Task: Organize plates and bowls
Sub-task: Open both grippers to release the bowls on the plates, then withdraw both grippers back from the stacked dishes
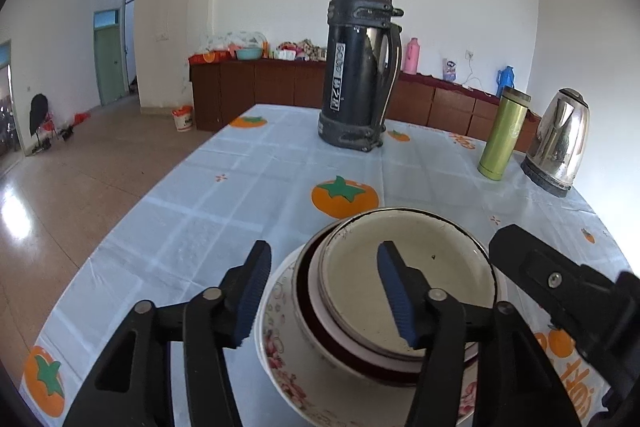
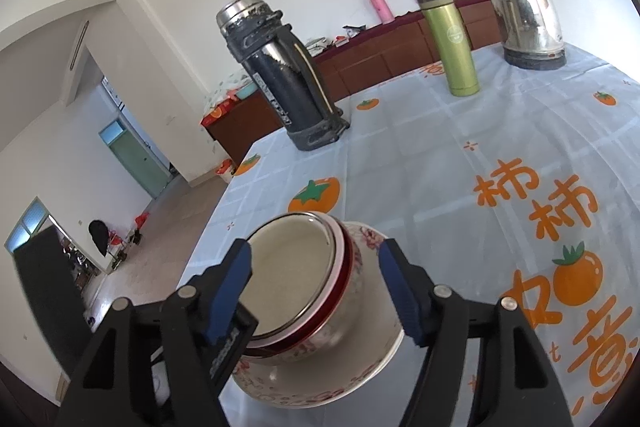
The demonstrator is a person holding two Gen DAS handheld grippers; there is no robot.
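Three bowls sit nested on the persimmon-print tablecloth (image 1: 200, 227). A white floral bowl (image 1: 280, 347) is the lowest, a dark red-rimmed bowl (image 1: 301, 279) sits in it, and a cream bowl (image 1: 352, 259) with a metal rim is on top. My left gripper (image 1: 324, 297) is open and straddles the stack's left wall, one finger inside the cream bowl and one outside, with a gap at the pads. My right gripper (image 2: 316, 291) is open and straddles the stack's opposite wall, its outer finger beside the floral bowl (image 2: 360, 359) and its inner finger over the cream bowl (image 2: 288, 259). Its black body (image 1: 560, 279) shows at the right of the left wrist view.
A tall black thermos (image 1: 360, 67) stands at the far middle of the table. A green flask (image 1: 504, 135) and a steel kettle (image 1: 560, 139) stand at the far right. The table's left edge (image 1: 132, 227) drops to a tiled floor. A brown cabinet lines the back wall.
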